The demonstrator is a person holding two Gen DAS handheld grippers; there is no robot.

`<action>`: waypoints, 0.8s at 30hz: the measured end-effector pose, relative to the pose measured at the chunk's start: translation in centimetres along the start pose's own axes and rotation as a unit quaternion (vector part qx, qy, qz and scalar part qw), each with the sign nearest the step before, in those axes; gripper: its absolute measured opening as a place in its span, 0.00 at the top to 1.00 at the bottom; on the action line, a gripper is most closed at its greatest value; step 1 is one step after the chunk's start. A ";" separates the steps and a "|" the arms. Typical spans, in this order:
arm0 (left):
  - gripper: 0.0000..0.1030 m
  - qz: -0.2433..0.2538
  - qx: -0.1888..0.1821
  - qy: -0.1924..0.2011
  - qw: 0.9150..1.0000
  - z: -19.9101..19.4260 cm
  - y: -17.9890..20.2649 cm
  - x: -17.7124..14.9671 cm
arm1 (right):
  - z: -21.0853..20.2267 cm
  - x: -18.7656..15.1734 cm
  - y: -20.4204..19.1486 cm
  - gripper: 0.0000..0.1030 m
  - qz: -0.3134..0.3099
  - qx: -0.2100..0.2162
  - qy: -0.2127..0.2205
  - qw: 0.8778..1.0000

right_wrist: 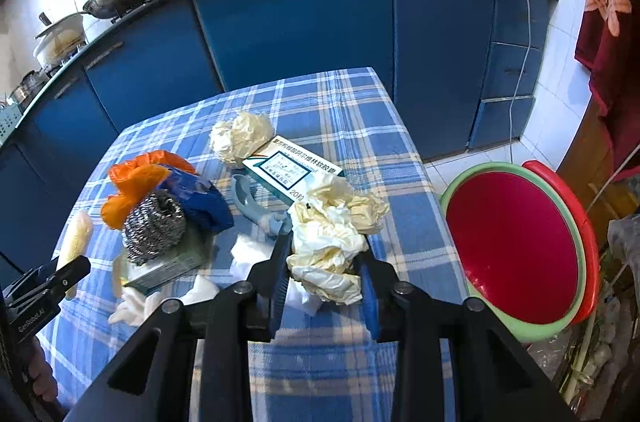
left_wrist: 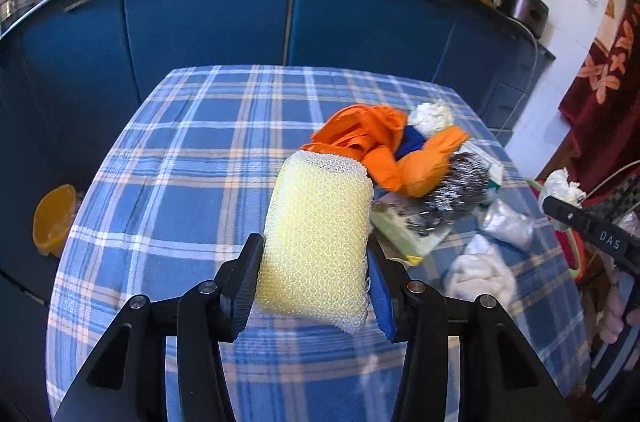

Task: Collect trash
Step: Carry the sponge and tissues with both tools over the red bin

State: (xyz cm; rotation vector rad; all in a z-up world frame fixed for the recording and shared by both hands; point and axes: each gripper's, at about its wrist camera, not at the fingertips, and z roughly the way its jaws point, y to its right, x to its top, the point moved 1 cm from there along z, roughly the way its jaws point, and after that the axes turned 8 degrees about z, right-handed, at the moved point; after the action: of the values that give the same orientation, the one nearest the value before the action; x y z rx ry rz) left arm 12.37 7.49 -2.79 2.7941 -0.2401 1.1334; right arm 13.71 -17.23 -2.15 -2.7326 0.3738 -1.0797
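My left gripper is shut on a yellow mesh sponge and holds it above the checked tablecloth. The sponge also shows in the right wrist view. My right gripper is shut on a crumpled cream paper, just above the table. Trash lies heaped on the table: an orange bag, a blue bag, a steel wool scrubber, a medicine box, another paper ball and white tissues.
A red basin inside a green one stands on the floor right of the table. Blue cabinets run behind, with pans and a kettle on the counter. An orange bowl lies on the floor at the left.
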 end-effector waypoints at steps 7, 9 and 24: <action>0.51 -0.002 -0.007 0.013 1.000 -1.7 2.0 0.1 | -1.8 -0.4 0.8 0.67 0.002 0.020 0.006 1.000; 0.51 0.002 -0.011 0.016 1.000 -2.1 2.9 0.3 | -2.5 -0.5 1.2 0.67 0.003 0.023 0.011 1.000; 0.51 0.043 -0.063 0.019 0.997 -2.0 10.6 2.6 | -6.2 0.0 6.1 0.67 0.018 0.006 0.056 0.998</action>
State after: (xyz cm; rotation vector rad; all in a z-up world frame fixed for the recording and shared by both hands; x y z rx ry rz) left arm 10.81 -2.78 0.99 2.6729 -0.4162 1.1444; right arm 8.45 -23.52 0.77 -2.6518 0.4299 -1.2252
